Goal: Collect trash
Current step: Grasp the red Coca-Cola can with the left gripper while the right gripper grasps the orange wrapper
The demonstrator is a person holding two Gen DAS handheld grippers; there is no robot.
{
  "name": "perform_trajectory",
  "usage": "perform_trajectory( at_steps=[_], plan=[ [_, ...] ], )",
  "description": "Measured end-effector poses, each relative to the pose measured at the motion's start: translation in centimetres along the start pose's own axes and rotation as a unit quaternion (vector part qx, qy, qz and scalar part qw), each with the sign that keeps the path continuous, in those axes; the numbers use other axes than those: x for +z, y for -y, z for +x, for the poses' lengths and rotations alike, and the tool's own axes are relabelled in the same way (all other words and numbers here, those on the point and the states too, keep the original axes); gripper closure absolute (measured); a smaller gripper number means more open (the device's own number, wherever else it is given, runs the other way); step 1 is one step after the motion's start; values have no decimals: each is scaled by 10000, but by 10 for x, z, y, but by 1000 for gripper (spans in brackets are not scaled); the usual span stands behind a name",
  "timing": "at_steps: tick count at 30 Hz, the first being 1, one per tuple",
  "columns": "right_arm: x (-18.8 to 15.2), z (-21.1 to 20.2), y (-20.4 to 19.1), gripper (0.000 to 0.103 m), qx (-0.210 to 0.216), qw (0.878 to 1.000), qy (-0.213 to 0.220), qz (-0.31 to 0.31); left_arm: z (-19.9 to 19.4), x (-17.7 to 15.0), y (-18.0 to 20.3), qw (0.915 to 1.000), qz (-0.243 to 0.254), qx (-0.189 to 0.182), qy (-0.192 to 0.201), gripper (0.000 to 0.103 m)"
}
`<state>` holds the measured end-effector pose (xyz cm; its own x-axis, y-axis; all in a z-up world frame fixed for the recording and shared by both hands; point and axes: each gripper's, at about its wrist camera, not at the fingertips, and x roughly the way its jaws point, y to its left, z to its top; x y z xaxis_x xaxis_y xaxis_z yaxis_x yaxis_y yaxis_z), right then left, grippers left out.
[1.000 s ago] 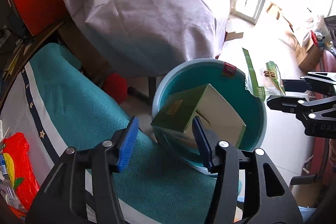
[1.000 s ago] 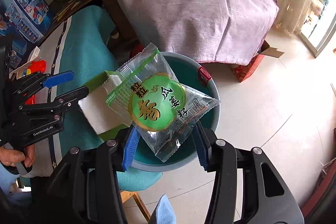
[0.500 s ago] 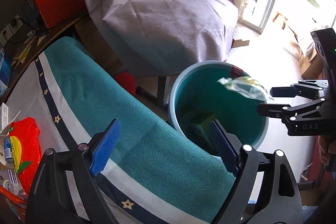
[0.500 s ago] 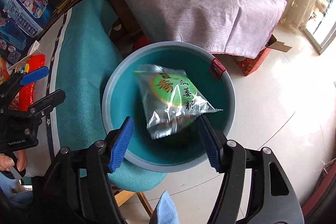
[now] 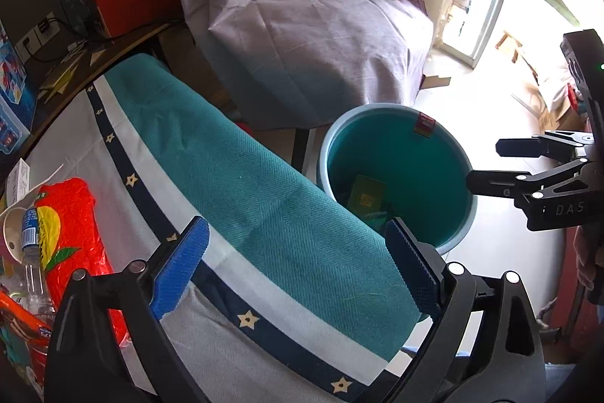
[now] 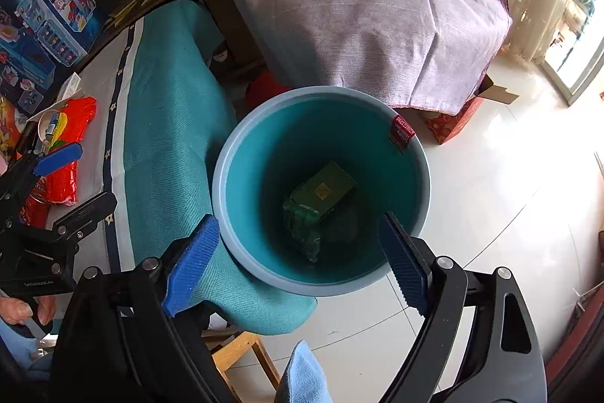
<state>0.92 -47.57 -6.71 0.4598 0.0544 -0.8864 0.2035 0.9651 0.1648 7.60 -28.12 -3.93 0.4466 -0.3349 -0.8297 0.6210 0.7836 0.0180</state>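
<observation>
Lying tilted in bin (image 6: 226, 176), green box (image 6: 328, 189), long axis diagonal; both grippers' fingers (image 6: 190, 261) spread, just opened, empty.

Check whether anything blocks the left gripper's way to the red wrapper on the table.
Nothing visible does. The left gripper is open and empty over the teal cloth. The red wrapper lies to its left, with only bare cloth between them. A clear bottle lies against the wrapper's far side.

Tiled floor (image 6: 490, 214) carries teal bin (image 6: 226, 199); table's teal cloth (image 5: 226, 169) bears red packet (image 5: 75, 225).
</observation>
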Motion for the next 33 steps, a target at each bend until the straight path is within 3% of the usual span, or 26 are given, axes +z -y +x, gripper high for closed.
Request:
perform_trajectory(
  at_steps=[9, 19, 29, 33],
  plan=[
    [-7, -18, -49, 16, 19, 9993, 143, -348, -40, -29, -31, 9992, -292, 158, 213, 6],
    [-15, -11, -143, 16, 363, 9934, -9, -1090, -81, -89, -91, 9952, -750, 588, 207, 5],
    [-18, 12, -236, 16, 568, 9820, -275, -1779, -119, -165, -196, 9790, -1598, 1265, 65, 5],
    [-18, 23, -262, 16, 585, 9780, -407, -1962, -119, -190, -226, 9739, -1872, 1279, -119, 5]
  ],
)
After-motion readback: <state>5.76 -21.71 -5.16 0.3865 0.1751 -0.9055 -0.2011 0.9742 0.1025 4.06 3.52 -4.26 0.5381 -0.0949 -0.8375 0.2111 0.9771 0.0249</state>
